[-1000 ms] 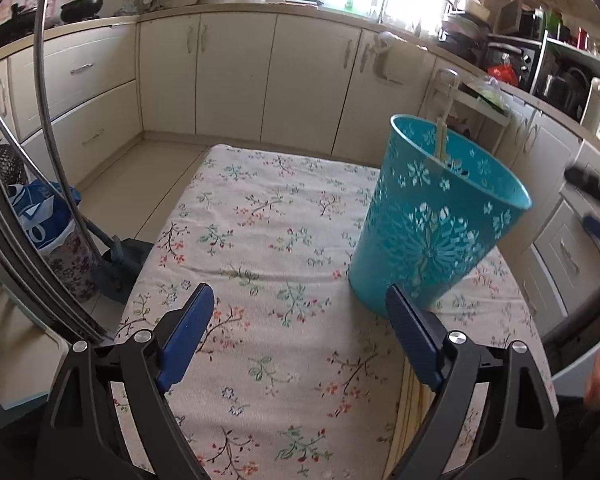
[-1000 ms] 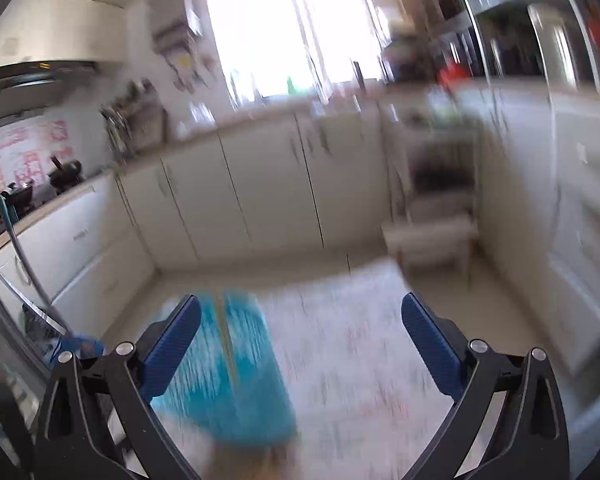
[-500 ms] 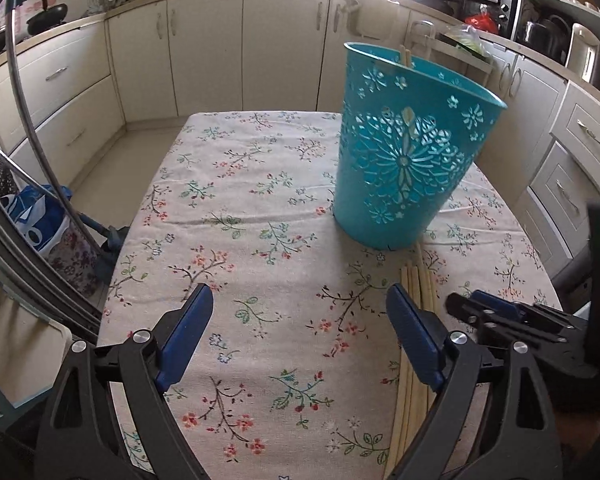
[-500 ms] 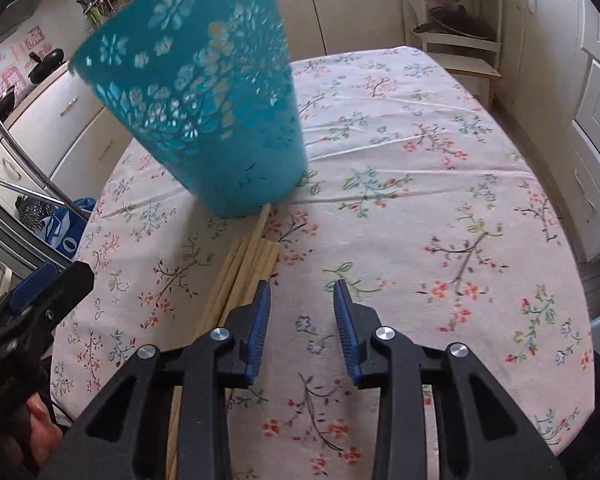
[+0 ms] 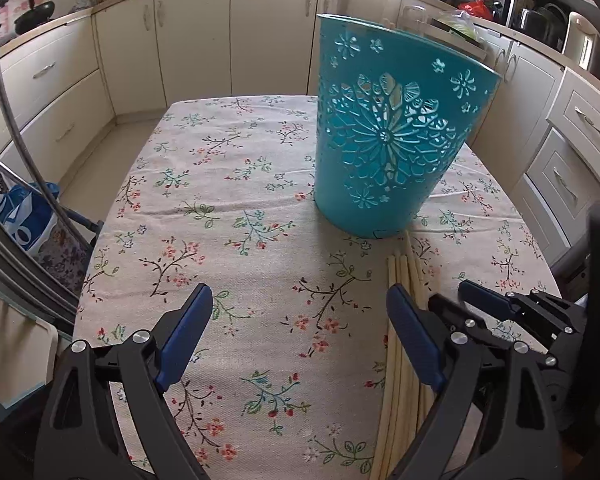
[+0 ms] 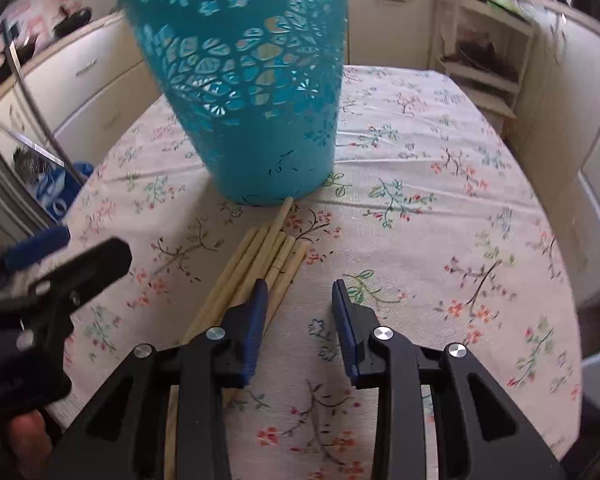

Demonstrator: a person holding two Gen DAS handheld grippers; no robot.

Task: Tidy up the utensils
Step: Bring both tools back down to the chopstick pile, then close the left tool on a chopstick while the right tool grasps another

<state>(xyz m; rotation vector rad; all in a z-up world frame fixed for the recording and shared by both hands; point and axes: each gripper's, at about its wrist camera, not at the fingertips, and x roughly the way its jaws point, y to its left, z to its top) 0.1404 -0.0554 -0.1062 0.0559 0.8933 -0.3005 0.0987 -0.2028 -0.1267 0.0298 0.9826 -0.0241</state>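
A teal cut-out bucket (image 5: 388, 136) stands upright on the floral tablecloth (image 5: 235, 208); it also shows in the right wrist view (image 6: 251, 92). A bundle of several pale wooden sticks (image 5: 404, 280) lies on the cloth just in front of the bucket, also seen in the right wrist view (image 6: 259, 264). My left gripper (image 5: 300, 312) is wide open and empty above the cloth, left of the sticks. My right gripper (image 6: 300, 300) is open with a narrow gap, low over the cloth, its left finger just above the sticks' right side. It appears in the left wrist view (image 5: 460, 296) too.
The cloth-covered table (image 6: 460, 160) sits in a kitchen with cream cabinets (image 5: 203, 32) behind and drawers (image 5: 572, 152) to the right. A blue bag (image 5: 19, 220) and metal frame (image 5: 15, 152) stand off the table's left edge.
Both grippers moved forward and lower toward the bucket and sticks. The right gripper, wide open and raised a second ago, has narrowed and come down beside the sticks.
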